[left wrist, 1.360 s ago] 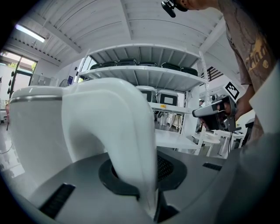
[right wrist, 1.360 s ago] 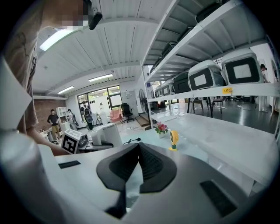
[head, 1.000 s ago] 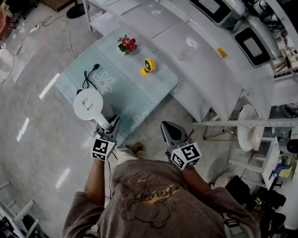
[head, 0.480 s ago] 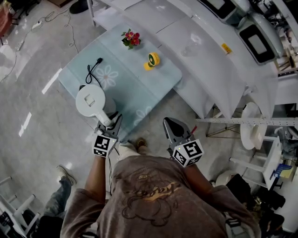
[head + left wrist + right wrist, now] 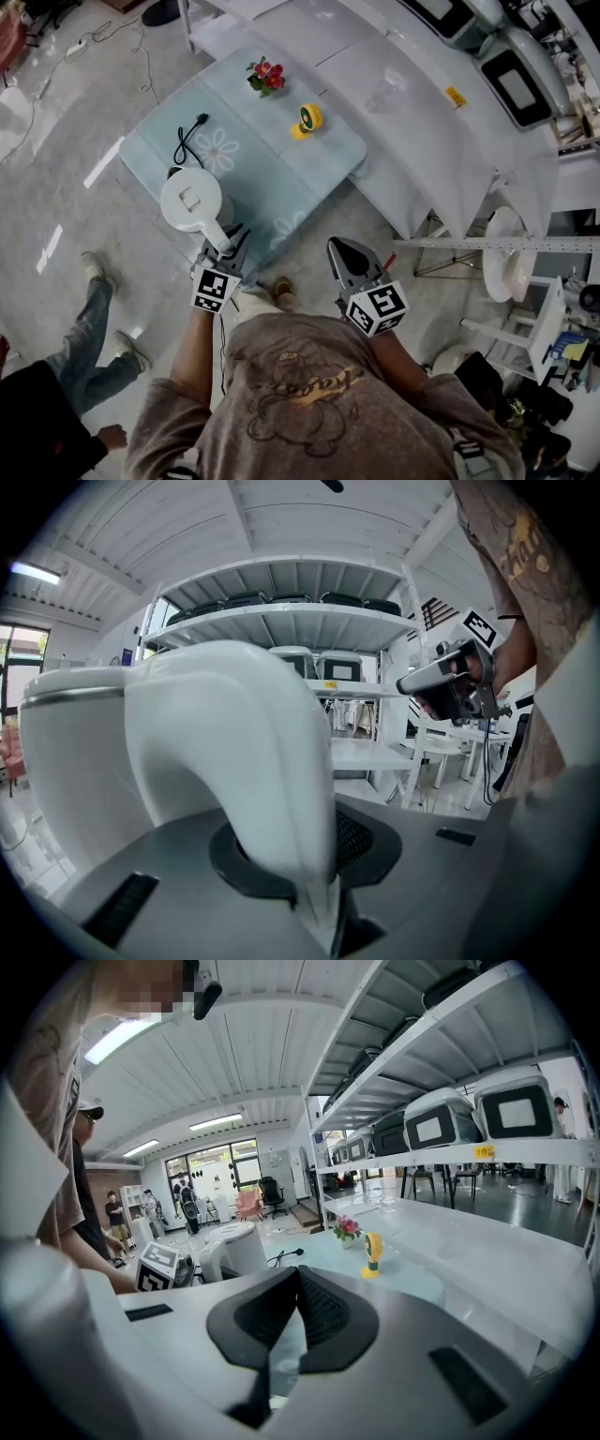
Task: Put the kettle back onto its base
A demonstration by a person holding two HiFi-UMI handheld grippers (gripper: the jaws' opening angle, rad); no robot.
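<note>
The left gripper has its fingers clamped on the handle of the kettle. The body lies at 11 o'clock from them, on the tabletop's near-left corner. Its base is unseen, probably underneath. The right gripper, farther off, is pinched together and empty.

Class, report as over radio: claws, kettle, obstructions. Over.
Left claw shut on handle of white plastic kettle. Right claw shut, empty. Kettle above pale blue table, base unseen. Black cord alongside.
</note>
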